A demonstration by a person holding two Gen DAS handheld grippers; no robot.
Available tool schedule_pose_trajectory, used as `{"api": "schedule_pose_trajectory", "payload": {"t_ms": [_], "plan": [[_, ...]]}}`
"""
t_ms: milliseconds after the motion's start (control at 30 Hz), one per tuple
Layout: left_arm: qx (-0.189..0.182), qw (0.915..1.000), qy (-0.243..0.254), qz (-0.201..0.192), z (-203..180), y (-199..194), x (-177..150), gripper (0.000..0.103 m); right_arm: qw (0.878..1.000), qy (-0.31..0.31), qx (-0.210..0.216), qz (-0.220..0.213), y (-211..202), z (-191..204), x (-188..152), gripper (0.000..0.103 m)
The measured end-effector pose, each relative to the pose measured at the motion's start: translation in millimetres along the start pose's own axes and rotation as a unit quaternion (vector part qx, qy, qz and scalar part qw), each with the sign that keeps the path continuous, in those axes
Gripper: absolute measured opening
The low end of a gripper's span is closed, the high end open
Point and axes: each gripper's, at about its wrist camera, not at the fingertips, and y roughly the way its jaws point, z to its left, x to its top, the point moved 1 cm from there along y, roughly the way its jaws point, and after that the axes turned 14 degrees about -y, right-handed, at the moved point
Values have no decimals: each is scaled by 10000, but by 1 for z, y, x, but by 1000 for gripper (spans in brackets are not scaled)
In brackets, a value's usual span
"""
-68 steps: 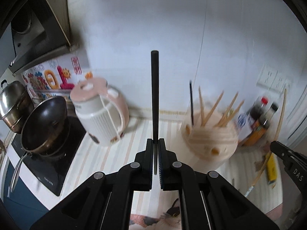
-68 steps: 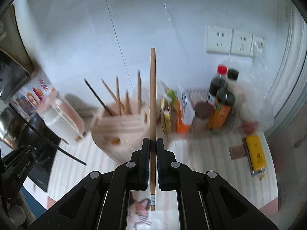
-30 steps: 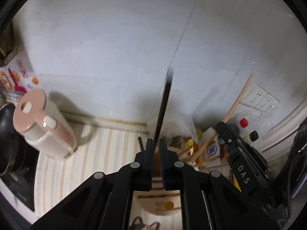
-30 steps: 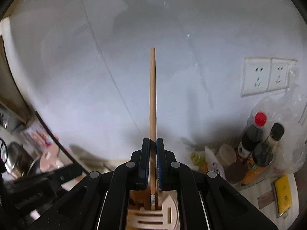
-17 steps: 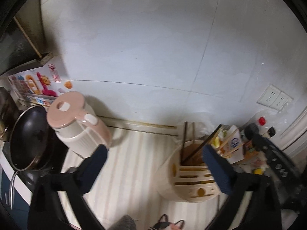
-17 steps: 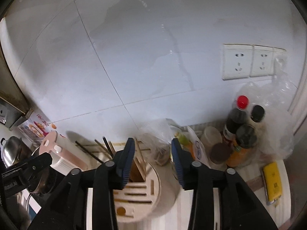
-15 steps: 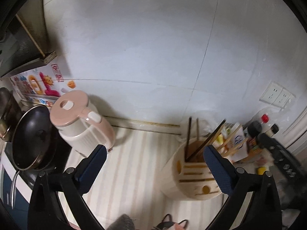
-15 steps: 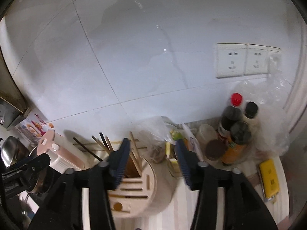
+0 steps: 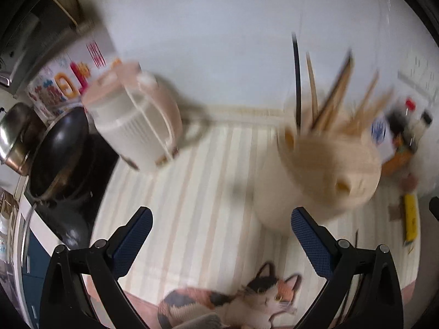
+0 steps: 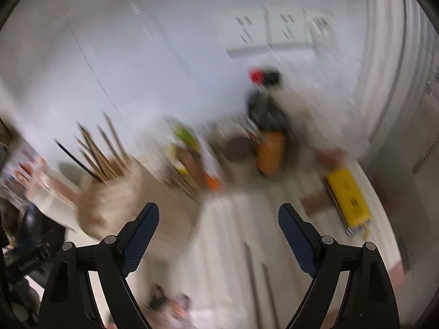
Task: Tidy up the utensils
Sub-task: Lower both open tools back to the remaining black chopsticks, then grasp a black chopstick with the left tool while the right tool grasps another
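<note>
beige plastic is seen in the round utensil holder (image 9: 329,164), which stands on the striped surface (image 9: 197,197) at about two o'clock in the left wrist view and nine o'clock in the right one, blurred in both. wooden and black chopsticks (image 9: 326,101) are held upright and splayed in it. the left gripper (image 9: 221,226) is spread wide with nothing between its jaws. the right gripper (image 10: 218,220) is opening, likewise empty.
</note>
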Motion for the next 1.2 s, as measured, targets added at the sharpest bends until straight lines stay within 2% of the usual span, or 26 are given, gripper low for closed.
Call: {"api": "schedule_pose_trajectory", "payload": {"t_ms": [133,200,267,333,400,500,533,567,633,767,900,1000,1033,1067,1200], "plan": [[113,9990,199,386,-12,29,-44,103,9961,-81,-142,868,34,-29,-53,90],[121,9979,357,521,-24,43,-69,103,9920,-99,-115,1257,52,-37,-77,87],[166,9968,492,610,-38,52,-89,103,9838,-204,-117,1778,78,-43,-105,69],[283,9943,728,733,-53,63,-111,103,9742,-183,41,2248,101,-49,-134,59],[449,9909,998,785,-69,72,-129,103,9678,-214,59,2509,115,-50,-153,56],[601,9862,1259,895,-86,82,-150,103,9611,-244,90,2749,126,-52,-175,48],[639,9849,1319,927,-89,86,-154,103,9587,-250,64,2833,130,-53,-181,41],[704,9828,1410,958,-95,89,-160,103,9624,-282,-48,2700,127,-55,-183,22],[744,9804,1552,962,-104,90,-168,103,9624,-316,-247,2685,127,-61,-187,6],[583,9752,1859,1054,-136,85,-187,102,9642,136,-305,2629,128,-99,-194,6],[17,9699,1795,1647,-175,87,-201,101,9631,457,-397,2623,126,-135,-202,6],[-279,9630,1757,2025,-200,95,-210,83,9618,594,-462,2631,123,-154,-210,6],[-296,9614,1774,2080,-205,97,-213,73,9613,619,-497,2638,123,-160,-214,6],[-313,9601,1799,2118,-210,99,-215,61,9610,641,-513,2642,122,-163,-216,6],[-498,9597,1821,2080,-219,96,-219,32,9594,738,-532,2670,124,-175,-223,6]]}}
